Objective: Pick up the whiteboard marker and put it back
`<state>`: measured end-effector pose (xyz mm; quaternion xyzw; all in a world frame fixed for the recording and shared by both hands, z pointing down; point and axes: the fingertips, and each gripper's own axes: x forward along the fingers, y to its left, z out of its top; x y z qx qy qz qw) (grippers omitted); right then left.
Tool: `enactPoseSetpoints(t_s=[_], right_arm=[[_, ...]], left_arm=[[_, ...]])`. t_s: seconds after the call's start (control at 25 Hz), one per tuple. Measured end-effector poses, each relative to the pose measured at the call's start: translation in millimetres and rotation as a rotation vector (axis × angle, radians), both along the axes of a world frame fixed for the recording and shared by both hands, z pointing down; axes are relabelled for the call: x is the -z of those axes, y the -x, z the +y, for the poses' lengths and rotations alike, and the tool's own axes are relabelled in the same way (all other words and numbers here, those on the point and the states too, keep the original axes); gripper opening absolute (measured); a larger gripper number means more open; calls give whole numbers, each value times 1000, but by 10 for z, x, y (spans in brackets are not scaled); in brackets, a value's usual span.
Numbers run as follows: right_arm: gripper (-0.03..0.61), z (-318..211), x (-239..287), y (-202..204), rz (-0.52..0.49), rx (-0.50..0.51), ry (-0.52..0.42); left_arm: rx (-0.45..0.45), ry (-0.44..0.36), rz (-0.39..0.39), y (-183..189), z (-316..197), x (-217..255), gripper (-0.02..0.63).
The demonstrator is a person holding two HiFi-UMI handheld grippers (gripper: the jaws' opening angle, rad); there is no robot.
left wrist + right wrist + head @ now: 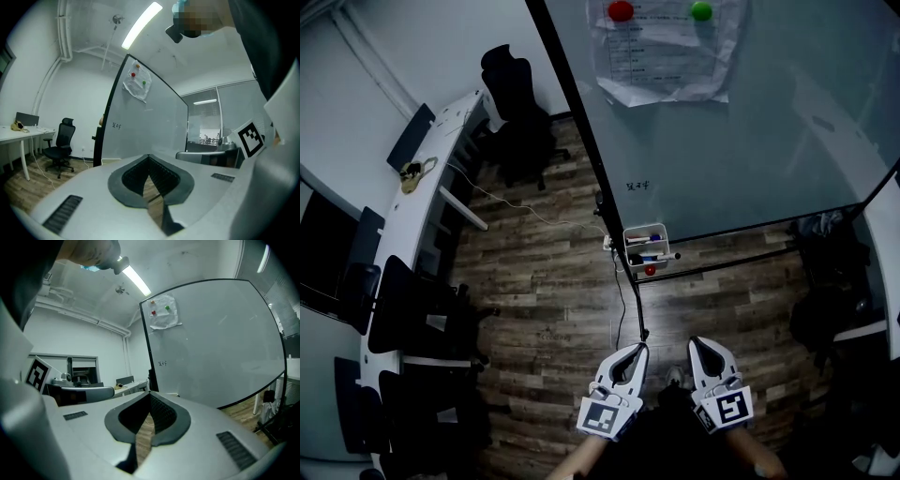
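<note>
Office room seen from above, w/ a tall whiteboard (722, 131) standing on a wood floor (544, 300). A person holds both tools low and close to the body, well short of the board, probably a resting carry before any reach begins.

The left gripper (639, 350) has its fingers pressed together at the tips, nothing between them. The right gripper (697, 344) is the same: fingers closed tip to tip and empty. Each gripper's own view confirms this, w/ only floor visible through the gap behind the tips.

A small white tray (630, 246) hangs at the board's lower edge, by its black frame. The whiteboard marker (661, 256) appears to be a dark pen lying across that tray, w/ other pens beside it; too small to tell more. It sits ahead of both sets of fingers, well apart from them, slightly nearer the left one's line.

A white bench (422, 216) runs along the left wall.
</note>
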<state>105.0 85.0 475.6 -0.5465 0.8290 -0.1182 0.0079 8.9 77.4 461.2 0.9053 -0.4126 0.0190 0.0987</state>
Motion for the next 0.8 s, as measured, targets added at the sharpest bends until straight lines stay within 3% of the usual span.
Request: enactPoseSetpoints(t_s=[0.4, 0.8], right_arm=[[14, -113, -60, -182, -12, 66, 13], [15, -247, -105, -219, -20, 75, 20]], left_arm=[[40, 11, -17, -267, -29, -56, 8], [66, 9, -34, -257, -214, -33, 9]])
